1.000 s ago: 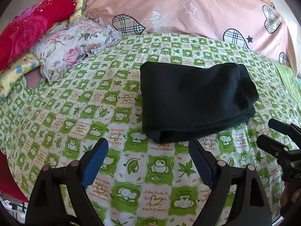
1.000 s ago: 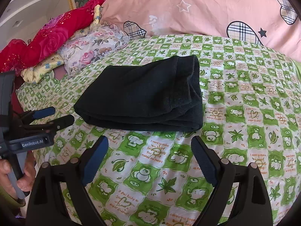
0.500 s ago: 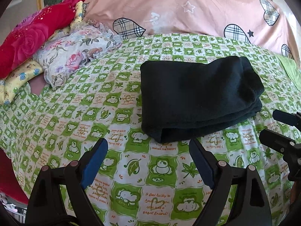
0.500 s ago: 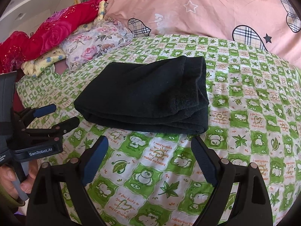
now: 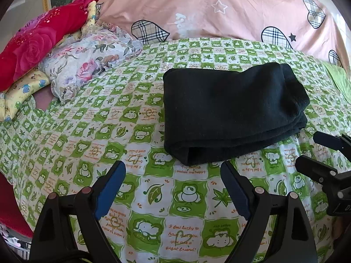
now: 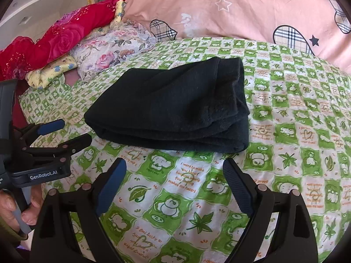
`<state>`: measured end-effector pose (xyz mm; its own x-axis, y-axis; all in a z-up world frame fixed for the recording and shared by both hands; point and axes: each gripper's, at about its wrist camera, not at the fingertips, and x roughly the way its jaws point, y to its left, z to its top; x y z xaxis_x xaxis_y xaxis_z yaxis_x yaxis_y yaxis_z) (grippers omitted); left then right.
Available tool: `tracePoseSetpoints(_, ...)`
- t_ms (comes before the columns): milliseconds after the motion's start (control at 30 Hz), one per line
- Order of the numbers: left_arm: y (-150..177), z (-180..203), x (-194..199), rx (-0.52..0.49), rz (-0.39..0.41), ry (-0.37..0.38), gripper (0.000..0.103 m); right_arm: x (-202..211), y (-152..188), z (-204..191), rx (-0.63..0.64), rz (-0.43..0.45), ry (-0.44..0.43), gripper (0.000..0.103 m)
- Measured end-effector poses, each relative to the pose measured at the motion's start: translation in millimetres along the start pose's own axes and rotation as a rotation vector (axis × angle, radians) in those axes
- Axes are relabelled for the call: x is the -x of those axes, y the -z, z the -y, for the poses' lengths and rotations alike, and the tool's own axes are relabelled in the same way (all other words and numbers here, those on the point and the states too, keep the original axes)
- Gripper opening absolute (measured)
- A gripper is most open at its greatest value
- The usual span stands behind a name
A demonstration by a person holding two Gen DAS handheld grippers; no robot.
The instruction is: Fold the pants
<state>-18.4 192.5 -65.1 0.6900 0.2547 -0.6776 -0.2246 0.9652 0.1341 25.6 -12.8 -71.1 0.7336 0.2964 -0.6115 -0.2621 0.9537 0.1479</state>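
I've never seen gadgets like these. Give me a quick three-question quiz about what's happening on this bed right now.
1. True or false: the black pants lie folded on the green checked sheet.
2. What is the left gripper holding: A) pants, B) pillow, C) nothing?
3. Fill in: the right gripper hangs in front of the pants with its jaws ____.

Key: 1 true; 2 C; 3 open

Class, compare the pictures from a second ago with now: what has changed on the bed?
Little: both open grippers, left and right, edged slightly closer to the folded pants. Nothing was grasped or released. The pants, sheet and pillows stayed put.
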Motion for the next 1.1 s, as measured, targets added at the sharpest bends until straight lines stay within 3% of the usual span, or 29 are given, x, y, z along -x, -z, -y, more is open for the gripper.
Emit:
tracePoseSetpoints(333, 0.9, 1.1, 0.6, 0.003, 0.001, 0.0, 0.089, 0.7, 2.5, -5.1, 0.038, 0.017, 0.017, 0.09)
tracePoseSetpoints(633, 1.2, 3.0, 2.9, 0.0, 0.011, 0.0, 0.089, 6.0, 5.0, 3.2, -0.003, 0.058, 0.023, 0.09)
tracePoseSetpoints(1100, 1.0, 2.6, 1.5, -0.005, 0.0, 0.002, 0.089, -1.8, 4.9, 3.5, 0.003, 0.031, 0.032, 0.09)
